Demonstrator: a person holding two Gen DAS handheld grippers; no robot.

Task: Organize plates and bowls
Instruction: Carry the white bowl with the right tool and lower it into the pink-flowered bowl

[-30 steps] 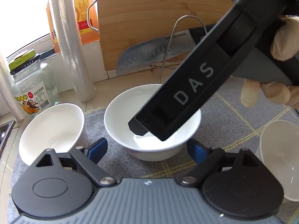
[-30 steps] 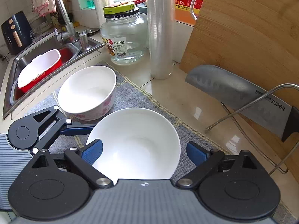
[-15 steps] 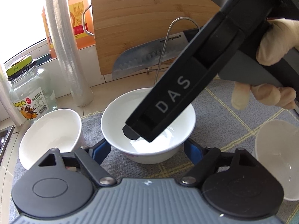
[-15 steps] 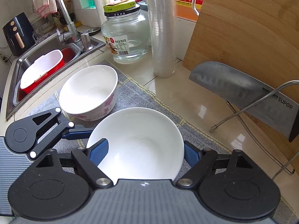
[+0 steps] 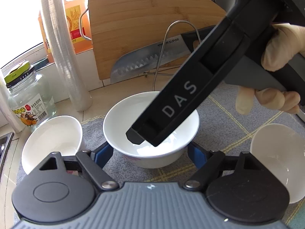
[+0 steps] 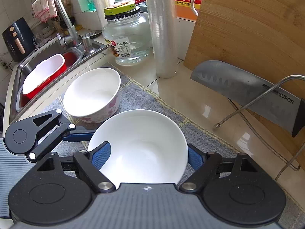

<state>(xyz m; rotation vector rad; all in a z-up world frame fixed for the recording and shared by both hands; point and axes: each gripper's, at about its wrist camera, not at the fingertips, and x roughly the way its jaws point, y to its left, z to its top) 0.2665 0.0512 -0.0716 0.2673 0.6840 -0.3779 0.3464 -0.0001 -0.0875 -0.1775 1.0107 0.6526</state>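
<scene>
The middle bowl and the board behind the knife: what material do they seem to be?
Middle bowl: probably glazed ceramic; white, glossy, reflects light. Board: likely bamboo or wood; tan with a striped grain, matte finish.

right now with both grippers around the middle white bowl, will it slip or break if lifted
The glossy white ceramic bowl probably is slick, so the right gripper, whose jaws have just been closing onto its rim, may slip on the glaze. It looks rigid and breakable. The grey woven mat underneath should soften a short drop.
</scene>
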